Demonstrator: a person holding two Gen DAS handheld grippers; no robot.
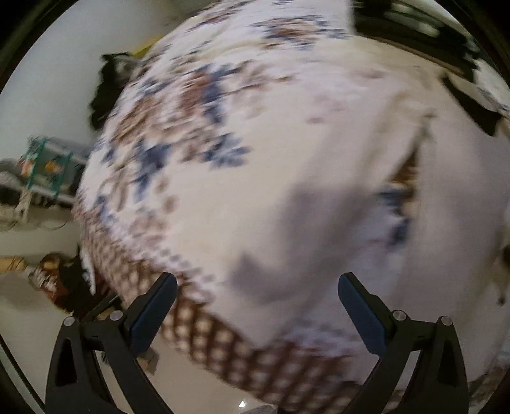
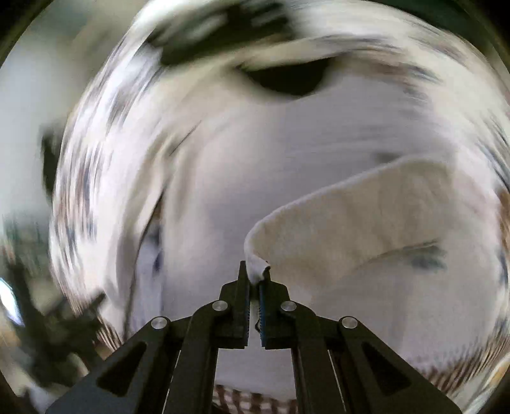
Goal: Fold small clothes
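Note:
A white garment [image 1: 318,178] lies spread over a floral bedspread [image 1: 178,105] with a brown checked border. My left gripper [image 1: 257,286] is open and empty, hovering just above the garment's near part. My right gripper [image 2: 255,274] is shut on a corner of the white garment [image 2: 366,219] and holds that flap lifted and folded back, its cream underside showing. Both views are motion-blurred.
A dark garment [image 1: 106,92] lies at the bed's far left edge. Black-and-white cloth [image 1: 440,28] lies at the far right. Beside the bed on the pale floor are a teal rack [image 1: 44,165] and brown clutter [image 1: 54,280].

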